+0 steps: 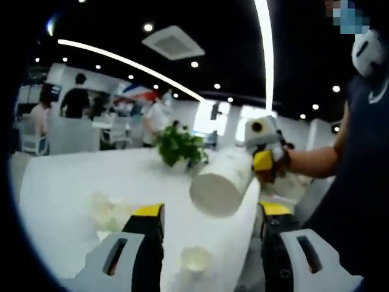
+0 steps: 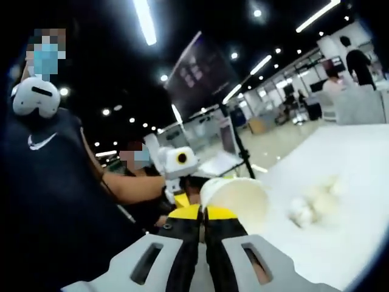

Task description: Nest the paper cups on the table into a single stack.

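My right gripper point(image 2: 203, 214) is shut on the wall of a white paper cup point(image 2: 236, 198), which it holds on its side in the air above the white table point(image 2: 340, 243). In the left gripper view that cup point(image 1: 222, 182) points one round end at the camera, with the right gripper point(image 1: 267, 161) behind it. My left gripper point(image 1: 213, 210) is open with nothing in it, its jaws wide apart just below the cup. More white cups, blurred, lie on the table point(image 1: 67, 182): one point(image 1: 196, 258) between my left jaws and others point(image 1: 106, 210) to the left. The left gripper point(image 2: 182, 198) shows beside the held cup.
A green potted plant point(image 1: 179, 149) stands at the table's far side. The person in a dark shirt point(image 2: 48, 182) stands close by the table's edge. Other people and tables sit in the background. Loose blurred cups point(image 2: 307, 210) lie on the table right of the held cup.
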A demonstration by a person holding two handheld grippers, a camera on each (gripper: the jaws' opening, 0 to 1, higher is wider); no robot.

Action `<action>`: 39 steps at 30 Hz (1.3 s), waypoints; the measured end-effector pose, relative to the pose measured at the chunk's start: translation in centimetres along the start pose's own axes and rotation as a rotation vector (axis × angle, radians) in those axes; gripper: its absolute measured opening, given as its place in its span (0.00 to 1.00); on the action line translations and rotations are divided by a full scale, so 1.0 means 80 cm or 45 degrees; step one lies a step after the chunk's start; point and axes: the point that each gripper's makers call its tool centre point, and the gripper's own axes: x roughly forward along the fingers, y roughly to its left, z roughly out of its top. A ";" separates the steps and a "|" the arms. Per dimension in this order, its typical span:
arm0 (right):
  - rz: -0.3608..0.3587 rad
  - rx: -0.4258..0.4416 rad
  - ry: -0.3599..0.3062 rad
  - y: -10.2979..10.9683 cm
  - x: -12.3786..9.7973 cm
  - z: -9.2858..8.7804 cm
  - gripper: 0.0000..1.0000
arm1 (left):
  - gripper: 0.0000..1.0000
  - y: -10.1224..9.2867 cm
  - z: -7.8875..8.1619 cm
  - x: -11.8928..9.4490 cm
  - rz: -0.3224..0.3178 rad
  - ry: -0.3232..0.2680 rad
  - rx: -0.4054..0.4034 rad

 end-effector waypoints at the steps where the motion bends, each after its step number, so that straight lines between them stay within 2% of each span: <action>1: -0.022 -0.016 0.018 -0.004 -0.001 0.001 0.00 | 0.75 0.006 -0.004 -0.001 0.041 0.013 0.026; 5: -0.100 -0.126 0.137 -0.014 -0.001 0.004 0.00 | 0.79 0.032 -0.029 -0.011 0.194 0.085 0.076; 9: -0.140 -0.226 0.242 -0.017 0.000 0.012 0.00 | 0.88 0.037 -0.046 -0.020 0.266 0.086 0.095; 11: -0.160 -0.277 0.325 -0.017 -0.001 0.015 0.00 | 0.91 0.038 -0.062 -0.025 0.307 0.106 0.100; 14: -0.226 -0.337 0.484 -0.023 -0.003 0.017 0.00 | 0.92 0.041 -0.100 -0.036 0.398 0.177 0.095; 16: -0.240 -0.373 0.556 -0.023 -0.004 0.017 0.00 | 0.94 0.041 -0.118 -0.041 0.427 0.201 0.092; 18: -0.254 -0.391 0.650 -0.022 -0.006 0.016 0.00 | 0.95 0.042 -0.135 -0.050 0.473 0.211 0.098; 22: -0.279 -0.446 0.814 -0.026 -0.009 0.011 0.00 | 0.97 0.046 -0.153 -0.065 0.545 0.180 0.067; 26: -0.286 -0.510 0.959 -0.025 -0.007 0.006 0.00 | 0.96 0.038 -0.161 -0.066 0.542 0.169 0.036; 28: -0.271 -0.513 1.000 -0.022 -0.004 0.004 0.00 | 0.96 0.031 -0.165 -0.062 0.517 0.166 0.033; 31: -0.270 -0.551 1.112 -0.024 -0.001 -0.005 0.00 | 0.97 0.016 -0.171 -0.053 0.459 0.173 0.052; 33: -0.288 -0.590 1.212 -0.030 -0.003 -0.013 0.00 | 0.97 0.009 -0.172 -0.049 0.420 0.190 0.107; 39: -0.305 -0.606 1.320 -0.036 -0.001 -0.019 0.00 | 0.93 0.009 -0.176 -0.045 0.422 0.197 0.119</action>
